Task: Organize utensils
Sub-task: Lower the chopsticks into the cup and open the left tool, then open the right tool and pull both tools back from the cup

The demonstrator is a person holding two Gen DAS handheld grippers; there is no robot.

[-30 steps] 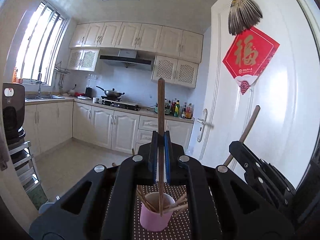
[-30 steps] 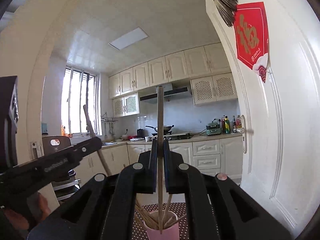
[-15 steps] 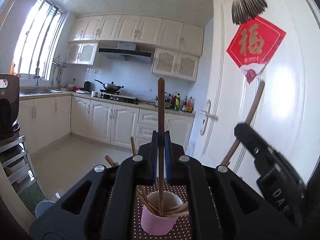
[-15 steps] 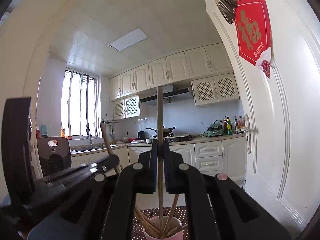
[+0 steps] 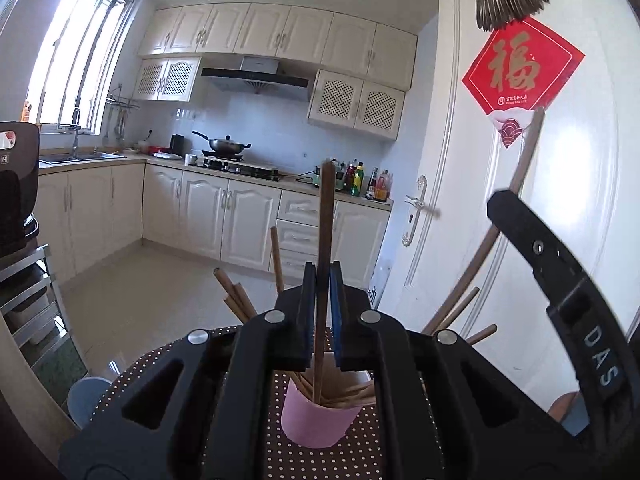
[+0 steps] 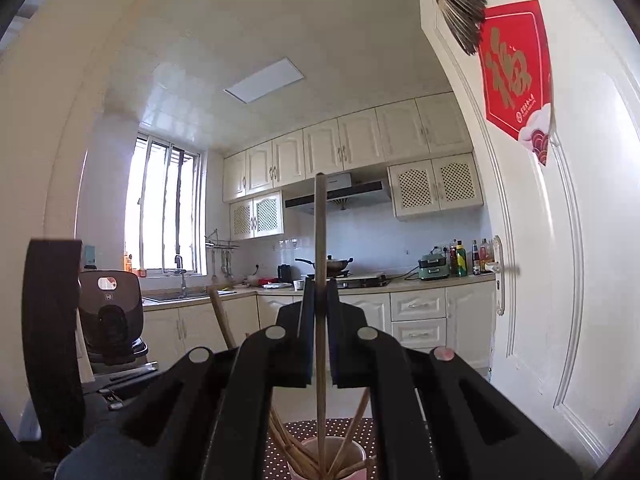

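Observation:
A pink cup [image 5: 316,420] with several wooden chopsticks stands on a brown dotted tablecloth [image 5: 160,364]. My left gripper [image 5: 323,276] hangs just above it, around a dark upright chopstick [image 5: 326,208] whose lower tip rests inside the cup. The jaws are opening: the chopstick leans slightly and a thin gap shows beside it. My right gripper [image 6: 320,292] is shut on a second chopstick [image 6: 320,232], with its tip down in the cup [image 6: 332,452]. In the left wrist view the right gripper [image 5: 560,300] stands at the right.
A white door [image 5: 580,240] with a red paper decoration [image 5: 520,68] stands close on the right. A black appliance [image 5: 16,184] on a metal rack is at the left. A blue round object [image 5: 84,396] sits below the table edge. Kitchen cabinets lie beyond.
My left gripper has sunk toward the cup and its chopstick tip has gone into it. The left jaws have parted a little. The right gripper has kept still.

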